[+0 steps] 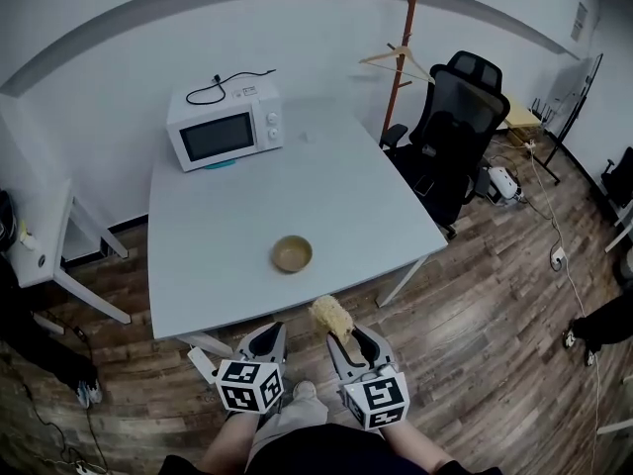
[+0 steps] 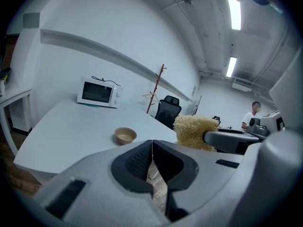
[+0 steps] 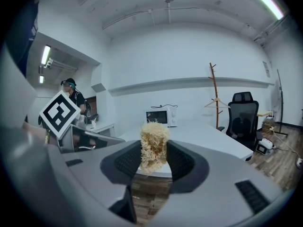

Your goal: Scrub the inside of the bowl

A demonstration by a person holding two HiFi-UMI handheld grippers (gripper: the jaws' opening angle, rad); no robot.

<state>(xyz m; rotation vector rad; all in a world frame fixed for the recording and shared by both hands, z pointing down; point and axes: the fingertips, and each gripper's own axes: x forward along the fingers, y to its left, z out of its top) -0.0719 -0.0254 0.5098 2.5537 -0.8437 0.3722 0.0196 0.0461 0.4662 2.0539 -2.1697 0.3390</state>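
Observation:
A small tan bowl [image 1: 293,253] sits upright near the front edge of the grey table [image 1: 218,226]; the left gripper view shows the bowl [image 2: 125,135] ahead on the tabletop. My right gripper [image 1: 341,339] is shut on a pale yellow loofah scrubber [image 1: 331,316], which stands between its jaws in the right gripper view [image 3: 153,145]. My left gripper [image 1: 265,342] is shut with nothing in it, its jaws touching [image 2: 152,148]. Both grippers hang in front of the table's edge, short of the bowl.
A white microwave [image 1: 224,124] stands at the table's far left. A black office chair [image 1: 450,132] and a wooden coat stand [image 1: 402,52] are to the right. A white side table [image 1: 45,250] is at the left. Wooden floor surrounds the table.

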